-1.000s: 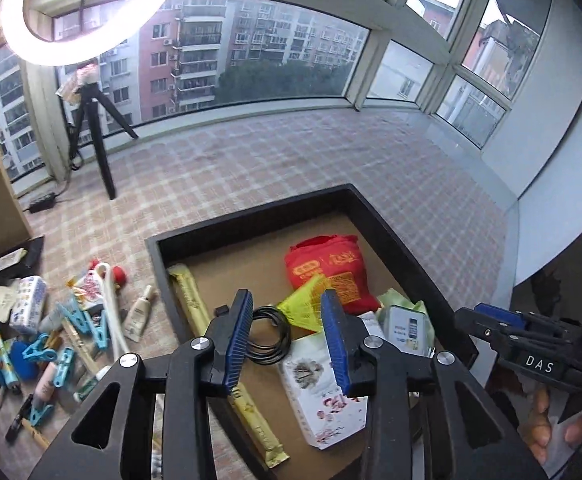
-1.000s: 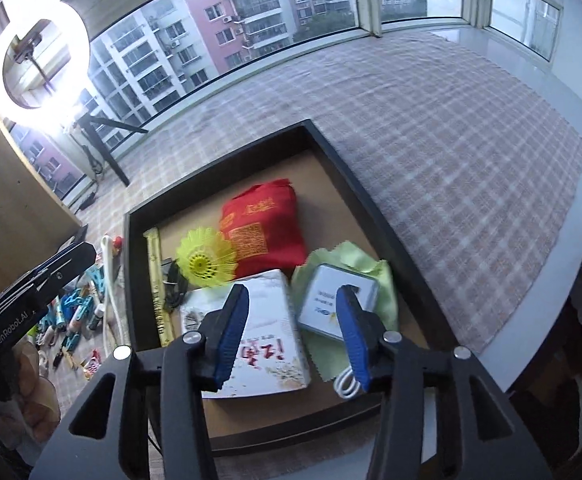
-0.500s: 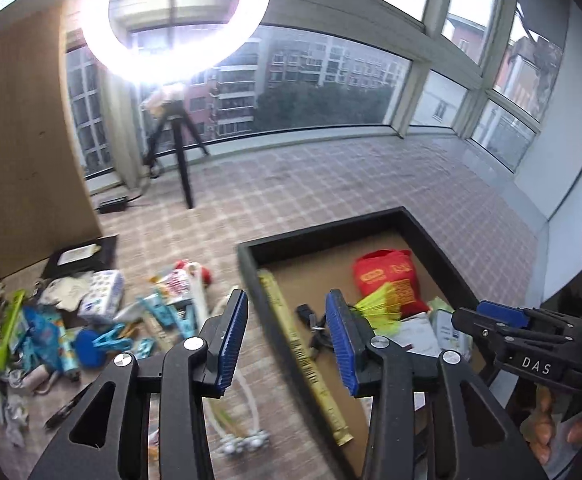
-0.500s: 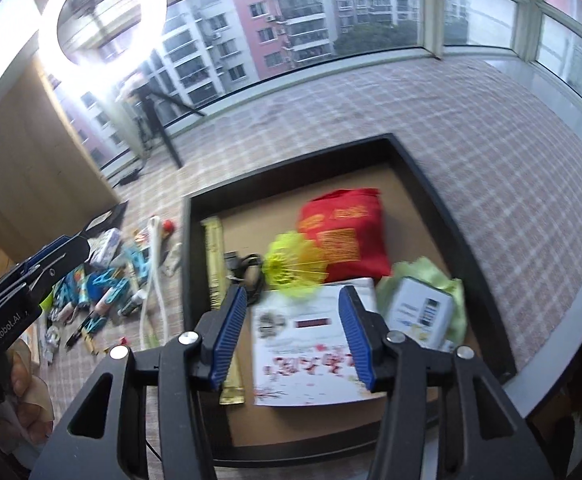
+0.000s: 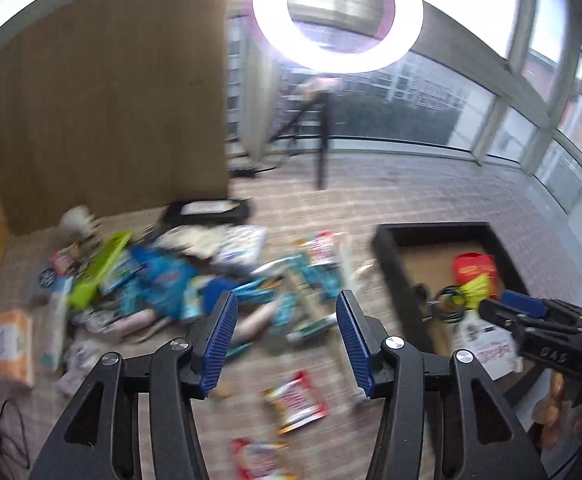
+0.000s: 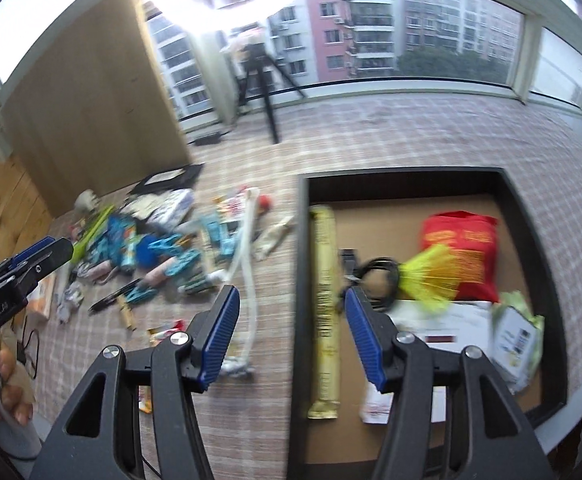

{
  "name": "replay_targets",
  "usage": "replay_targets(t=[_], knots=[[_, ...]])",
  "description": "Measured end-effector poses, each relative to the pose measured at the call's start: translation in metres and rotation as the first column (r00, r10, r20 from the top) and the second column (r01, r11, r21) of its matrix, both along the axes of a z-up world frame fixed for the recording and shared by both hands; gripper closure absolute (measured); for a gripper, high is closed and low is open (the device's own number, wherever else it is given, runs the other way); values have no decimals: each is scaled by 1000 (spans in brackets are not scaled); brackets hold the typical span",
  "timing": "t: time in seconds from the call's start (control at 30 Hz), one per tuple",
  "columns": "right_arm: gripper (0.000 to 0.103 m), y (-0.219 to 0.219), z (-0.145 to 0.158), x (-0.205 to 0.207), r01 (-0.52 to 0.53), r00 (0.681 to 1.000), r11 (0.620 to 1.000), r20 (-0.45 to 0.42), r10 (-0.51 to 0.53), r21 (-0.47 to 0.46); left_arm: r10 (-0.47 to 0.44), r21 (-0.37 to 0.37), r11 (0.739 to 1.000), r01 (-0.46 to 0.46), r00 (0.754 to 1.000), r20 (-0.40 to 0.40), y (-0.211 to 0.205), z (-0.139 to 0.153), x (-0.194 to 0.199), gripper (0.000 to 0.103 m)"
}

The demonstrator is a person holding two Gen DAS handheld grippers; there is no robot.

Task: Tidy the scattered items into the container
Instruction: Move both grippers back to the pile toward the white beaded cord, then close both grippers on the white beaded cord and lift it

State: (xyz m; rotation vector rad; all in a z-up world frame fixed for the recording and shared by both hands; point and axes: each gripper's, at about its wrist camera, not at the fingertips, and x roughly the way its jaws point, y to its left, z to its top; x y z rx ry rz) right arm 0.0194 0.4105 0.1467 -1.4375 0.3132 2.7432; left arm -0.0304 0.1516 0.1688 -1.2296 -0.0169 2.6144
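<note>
A black tray [image 6: 531, 224] with a brown floor holds a red pouch [image 6: 461, 248], a yellow shuttlecock [image 6: 431, 276], a black cable coil [image 6: 375, 276], a long gold packet [image 6: 325, 312], a white booklet [image 6: 447, 328] and a device on green cloth [image 6: 515, 332]. The tray also shows at the right of the left wrist view [image 5: 391, 256]. A blurred pile of scattered items [image 5: 179, 280] lies left of it, with blue clips [image 6: 175, 260] and a white cord [image 6: 247, 248]. My left gripper [image 5: 287, 344] is open and empty above the pile's near edge. My right gripper [image 6: 291, 340] is open and empty over the tray's left wall.
A ring light on a tripod [image 6: 263, 92] stands at the back by the windows. A wooden panel [image 5: 103, 120] rises behind the pile. A small black tray [image 5: 207, 210] lies beyond the pile. Red snack packets [image 5: 295, 400] lie near me on the checked cloth.
Both grippers have swung left, away from the tray interior toward the scattered pile. Both stay open and empty. The tray contents have not moved.
</note>
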Motion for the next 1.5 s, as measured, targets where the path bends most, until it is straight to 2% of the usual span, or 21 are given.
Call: replay_targets(t=[0.2,0.37,0.53,0.7,0.8,0.93,1.13,1.27,1.5], knots=[[49,-41,-22,-15,-134,988,990,77,137,-46,74,-27,997,-72,993,91,-55,-34,7,54],[49,-59,-43,-31,-161,976,986,144,166,-43,32,30,999,-39,980,195,-57,-66,14,56],[49,-51,-66,-53,-134,967,990,214,139,-38,-42,62,998,27,966,257,-24,-93,11,57],[51,-37,-86,-77,-87,956,991,272,111,-100,-84,55,996,71,952,295,3,-113,4,59],[51,-33,-93,-89,-68,955,995,283,86,-71,-91,55,995,78,945,315,11,-121,2,60],[63,-31,-102,-99,-85,947,995,308,96,-49,-90,68,995,72,943,320,13,-122,-1,60],[68,-27,-115,-105,-91,933,993,342,110,-72,-151,123,985,117,935,320,40,-114,-17,62],[71,-29,-119,-106,-93,928,992,352,119,-89,-199,151,976,155,915,350,66,-122,-31,72],[78,-34,-122,-107,-108,924,988,357,141,-109,-244,184,966,180,870,429,93,-146,-40,79]])
